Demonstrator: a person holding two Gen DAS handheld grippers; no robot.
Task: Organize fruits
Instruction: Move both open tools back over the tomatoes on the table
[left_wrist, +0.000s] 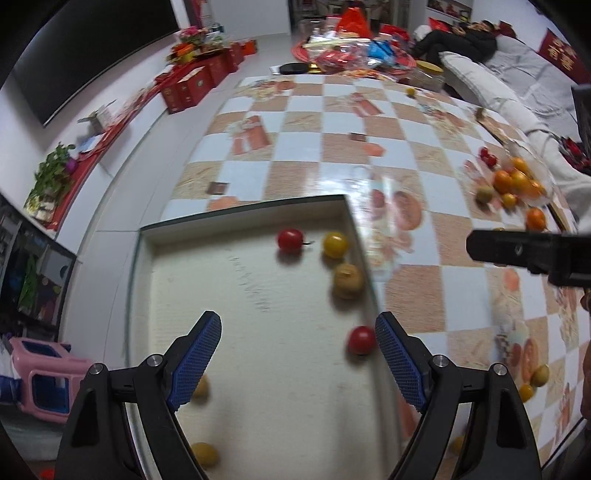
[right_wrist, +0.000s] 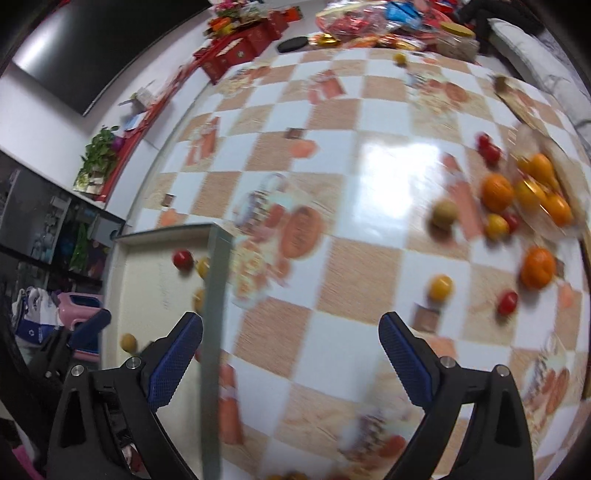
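Note:
A shallow cream tray (left_wrist: 177, 236) sits at the near left of the checkered table; it also shows in the right wrist view (right_wrist: 216, 280). Inside lie a red tomato (left_wrist: 290, 240), a yellow fruit (left_wrist: 335, 243), a tan fruit (left_wrist: 348, 281), a second red tomato (left_wrist: 361, 339) and yellow fruits near my fingers. My left gripper (left_wrist: 298, 350) is open and empty above the tray. My right gripper (right_wrist: 291, 350) is open and empty over the tablecloth beside the tray's right wall. A pile of oranges (right_wrist: 496, 192) and small fruits lies at the right, with a loose orange (right_wrist: 537, 267), yellow fruit (right_wrist: 440, 287) and red tomato (right_wrist: 507, 302).
The right gripper's black body (left_wrist: 524, 251) shows at the right of the left wrist view. Snack bags and red boxes (left_wrist: 347, 51) crowd the table's far end. A sofa (left_wrist: 517, 85) runs along the right, a TV (left_wrist: 92, 55) on the left wall.

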